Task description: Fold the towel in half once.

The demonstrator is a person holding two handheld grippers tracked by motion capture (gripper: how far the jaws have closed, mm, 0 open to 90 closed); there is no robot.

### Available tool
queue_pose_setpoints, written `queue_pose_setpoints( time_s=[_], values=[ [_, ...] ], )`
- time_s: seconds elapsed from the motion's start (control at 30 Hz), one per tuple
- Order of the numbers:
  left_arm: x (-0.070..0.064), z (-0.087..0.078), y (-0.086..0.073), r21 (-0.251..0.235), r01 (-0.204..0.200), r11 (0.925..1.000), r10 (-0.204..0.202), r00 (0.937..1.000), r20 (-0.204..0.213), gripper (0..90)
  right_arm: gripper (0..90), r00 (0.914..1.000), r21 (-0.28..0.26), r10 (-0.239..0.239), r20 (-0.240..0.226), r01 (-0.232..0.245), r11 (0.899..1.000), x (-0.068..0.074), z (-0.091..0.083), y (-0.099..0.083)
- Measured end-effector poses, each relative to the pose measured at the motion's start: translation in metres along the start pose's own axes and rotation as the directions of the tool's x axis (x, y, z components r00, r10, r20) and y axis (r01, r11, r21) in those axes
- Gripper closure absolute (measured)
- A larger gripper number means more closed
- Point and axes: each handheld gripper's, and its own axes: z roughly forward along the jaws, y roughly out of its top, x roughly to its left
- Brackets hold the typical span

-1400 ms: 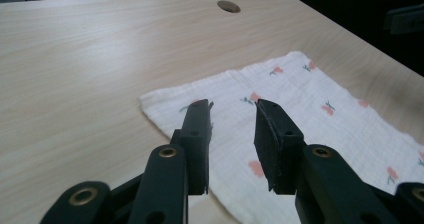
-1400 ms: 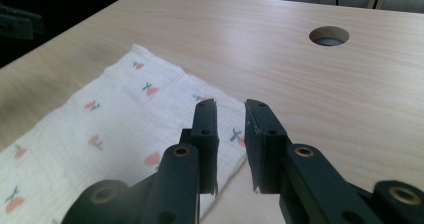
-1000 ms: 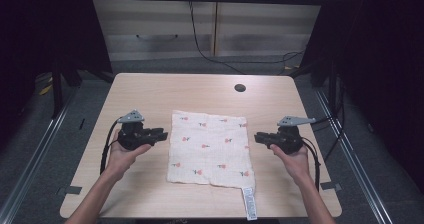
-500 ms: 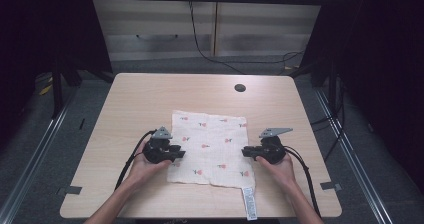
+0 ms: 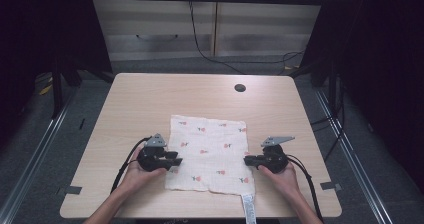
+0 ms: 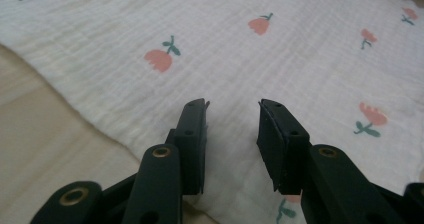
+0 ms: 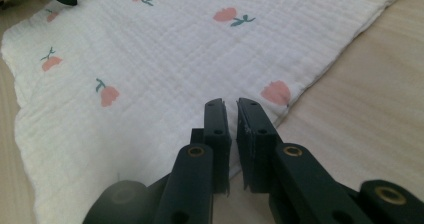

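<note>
Left gripper [image 5: 176, 161] at cloth's [image 5: 210, 151] 9 o'clock edge, jaws parted w/ a clear gap over the fabric, released, nothing held; prob. lined up to pinch that side. Cloth flat on tabletop [image 5: 150, 104], near-center, toward 6 o'clock: white crinkled muslin w/ small pink flower print, tag [image 5: 248, 210] hanging off near edge. Right gripper [image 5: 247, 160] at 3 o'clock edge, jaws nearly together, thin gap, not grasping yet; mirrored approx. for a two-sided lift or fold.

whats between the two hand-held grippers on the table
The white flowered cloth lies flat between the left hand-held gripper and the right hand-held gripper, one at each side edge; nothing rests on it. The high view shows this.
</note>
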Motion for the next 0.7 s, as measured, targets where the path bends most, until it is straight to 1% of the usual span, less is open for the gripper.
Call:
queue_pose_setpoints(
  time_s=[0.07, 0.2, 0.23, 0.37, 0.47, 0.53, 0.6, 0.63, 0.67, 0.7],
  values=[
    [-0.004, -0.002, -0.004, -0.009, -0.01, 0.9999, 0.01, 0.9999, 0.004, 63.9, 84.2, 1.0, 0.002, -0.005, -0.001, 0.005, 1.0, 0.003, -0.002, -0.003],
    [-0.011, -0.004, -0.007, -0.011, -0.002, 0.9999, 0.003, 1.0, 0.006, 63.9, 85.1, 0.9999, 0.003, -0.005, -0.014, 0.005, 1.0, 0.007, -0.007, -0.009],
    [-0.012, -0.005, -0.008, -0.005, -0.014, 0.9999, 0.014, 0.9999, 0.002, 63.9, 85.1, 0.9999, 0.008, -0.006, -0.014, 0.006, 1.0, 0.009, -0.009, -0.011],
    [-0.018, -0.007, -0.012, -0.013, -0.032, 0.9994, 0.032, 0.999, 0.03, 63.9, 85.3, 0.9996, 0.017, -0.028, -0.008, 0.028, 0.999, 0.013, -0.014, -0.016],
    [-0.018, -0.007, -0.013, -0.014, -0.021, 0.9997, 0.022, 0.9992, 0.034, 63.9, 85.6, 0.9997, 0.017, -0.025, -0.008, 0.025, 1.0, 0.016, -0.018, -0.021],
    [-0.021, -0.007, -0.013, -0.011, -0.013, 0.9999, 0.014, 0.9992, 0.038, 63.8, 85.6, 0.9996, 0.021, -0.027, -0.011, 0.027, 0.999, 0.019, -0.021, -0.024],
    [-0.028, -0.008, -0.014, 0.0, -0.039, 0.9992, 0.039, 0.9982, 0.046, 63.8, 85.4, 0.9994, 0.026, -0.033, -0.012, 0.033, 0.999, 0.022, -0.025, -0.028],
    [-0.031, -0.01, -0.015, 0.014, -0.065, 0.9978, 0.064, 0.9965, 0.053, 63.8, 85.2, 0.9993, 0.023, -0.034, -0.012, 0.034, 0.999, 0.024, -0.026, -0.03],
    [-0.034, -0.011, -0.017, 0.016, -0.078, 0.9968, 0.077, 0.9957, 0.052, 63.8, 85.2, 0.9995, 0.021, -0.029, -0.015, 0.03, 0.999, 0.025, -0.028, -0.033],
    [-0.036, -0.012, -0.019, 0.009, -0.072, 0.9974, 0.071, 0.9958, 0.057, 63.5, 85.0, 0.9994, 0.02, -0.029, -0.018, 0.029, 0.999, 0.026, -0.029, -0.034]
  ],
)
